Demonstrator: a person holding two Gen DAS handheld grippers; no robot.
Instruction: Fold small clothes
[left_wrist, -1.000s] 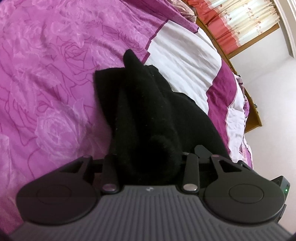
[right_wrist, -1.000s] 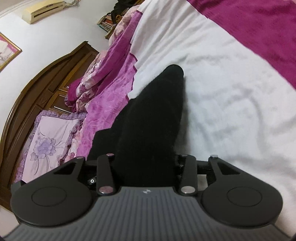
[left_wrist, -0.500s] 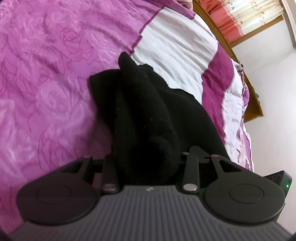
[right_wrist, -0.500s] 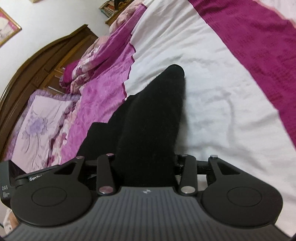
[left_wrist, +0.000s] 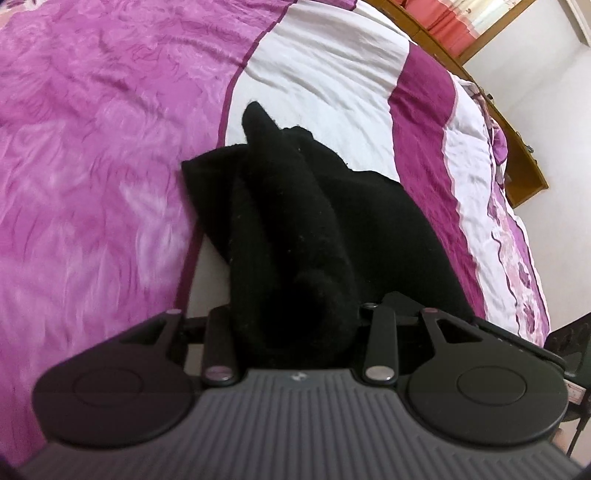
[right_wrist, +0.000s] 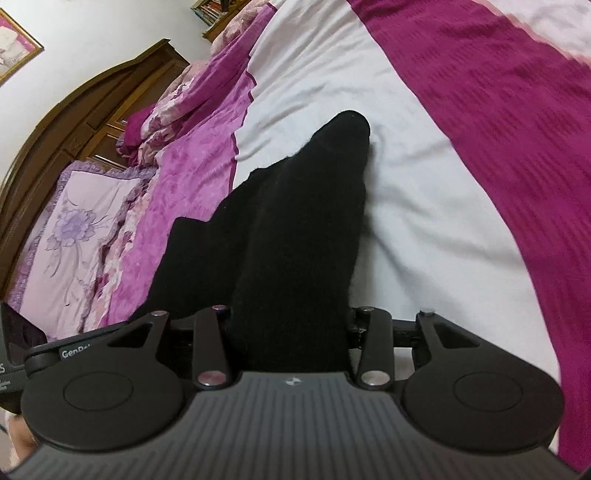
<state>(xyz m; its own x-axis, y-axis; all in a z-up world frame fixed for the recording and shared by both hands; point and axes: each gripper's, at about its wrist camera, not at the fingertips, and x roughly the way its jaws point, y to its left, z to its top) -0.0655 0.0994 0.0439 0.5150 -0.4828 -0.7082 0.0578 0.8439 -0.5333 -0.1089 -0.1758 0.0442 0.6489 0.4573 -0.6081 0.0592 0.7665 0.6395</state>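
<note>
1. The bed (left_wrist: 332, 85) fills both views, covered with a bedspread of pink floral, white and magenta bands. In the left wrist view more of the white band shows behind the garment than one second ago, and the pink floral part is blurred.
2. The dark wooden headboard (right_wrist: 74, 122) stands at the upper left of the right wrist view, with a floral pillow (right_wrist: 74, 236) below it. One second ago a white unit high on the wall was visible above the headboard; now it is out of the frame.
3. The black garment (left_wrist: 295, 229) hangs bunched from both grippers and trails onto the bed. Its far end now lies on the white band, whereas earlier it lay over the pink floral part.
4. The left gripper (left_wrist: 295, 332) has its jaws pinching the black garment, as before; the fingers themselves are hidden under the cloth.
5. The right gripper (right_wrist: 291, 332) also keeps its jaws pinching the black garment (right_wrist: 306, 221), whose rounded tip points toward the white band.
</note>
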